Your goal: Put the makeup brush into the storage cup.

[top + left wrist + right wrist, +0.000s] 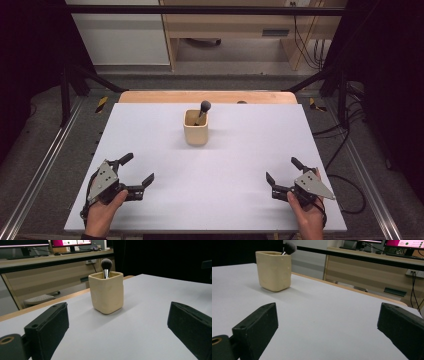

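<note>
- Table [165, 200] with a pale, plain top, seen from the high view; a strip of wood edge shows along its far side.
- Cream cup [195, 127], squarish with rounded corners, stands upright on the far middle of the table, well apart from both grippers.
- Makeup brush [203, 111] stands inside the cup, its dark bristle head up and above the rim, leaning toward the cup's far right corner in the high view.
- In the left gripper view the cup [106, 292] sits ahead between the 2 jaws, with the brush [106, 267] showing a silver ferrule under the dark head.
- In the right gripper view the cup [274, 270] is at the upper left, and the brush head [289, 248] pokes over its far rim.
- Left gripper [139, 169] rests low at the near left corner of the table, held by the left hand [104, 212]; its jaws are spread wide, with nothing between them.
- Right gripper [282, 170] rests low at the near right corner, held by the right hand [307, 215]; its jaws are likewise spread wide, with nothing between them.
- Each gripper carries a grey 3-cornered plate on top.
- Desk with monitors stands in the background of both gripper views.
</note>
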Demonstrator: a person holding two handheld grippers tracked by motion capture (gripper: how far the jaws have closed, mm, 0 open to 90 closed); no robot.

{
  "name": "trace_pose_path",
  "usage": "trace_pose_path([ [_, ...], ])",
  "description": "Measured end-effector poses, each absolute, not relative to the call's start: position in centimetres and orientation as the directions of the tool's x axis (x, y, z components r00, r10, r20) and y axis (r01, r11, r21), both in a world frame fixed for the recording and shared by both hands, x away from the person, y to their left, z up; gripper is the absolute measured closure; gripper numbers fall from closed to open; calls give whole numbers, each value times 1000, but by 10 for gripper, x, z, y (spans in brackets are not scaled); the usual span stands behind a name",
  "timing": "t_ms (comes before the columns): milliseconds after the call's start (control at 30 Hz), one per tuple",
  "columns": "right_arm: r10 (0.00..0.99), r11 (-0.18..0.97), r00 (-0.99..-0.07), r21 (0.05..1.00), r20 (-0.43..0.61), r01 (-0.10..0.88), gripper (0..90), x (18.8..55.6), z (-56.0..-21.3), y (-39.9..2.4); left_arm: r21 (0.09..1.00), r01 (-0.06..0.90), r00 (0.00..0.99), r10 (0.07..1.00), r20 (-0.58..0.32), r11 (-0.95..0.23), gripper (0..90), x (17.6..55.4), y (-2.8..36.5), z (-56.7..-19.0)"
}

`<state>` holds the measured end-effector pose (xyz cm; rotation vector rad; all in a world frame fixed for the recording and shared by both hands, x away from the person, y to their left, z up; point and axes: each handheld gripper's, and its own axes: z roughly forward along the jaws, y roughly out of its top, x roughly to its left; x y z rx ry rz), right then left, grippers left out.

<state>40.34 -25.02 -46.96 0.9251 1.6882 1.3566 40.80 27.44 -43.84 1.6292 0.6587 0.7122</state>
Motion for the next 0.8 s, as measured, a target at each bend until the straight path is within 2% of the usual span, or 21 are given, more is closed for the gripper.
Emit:
trace_pose_path([
  [800,877,155,-471,985,-100,79,33,406,-473,-250,992,9,658,748,86,-123,38,403,287,-456],
])
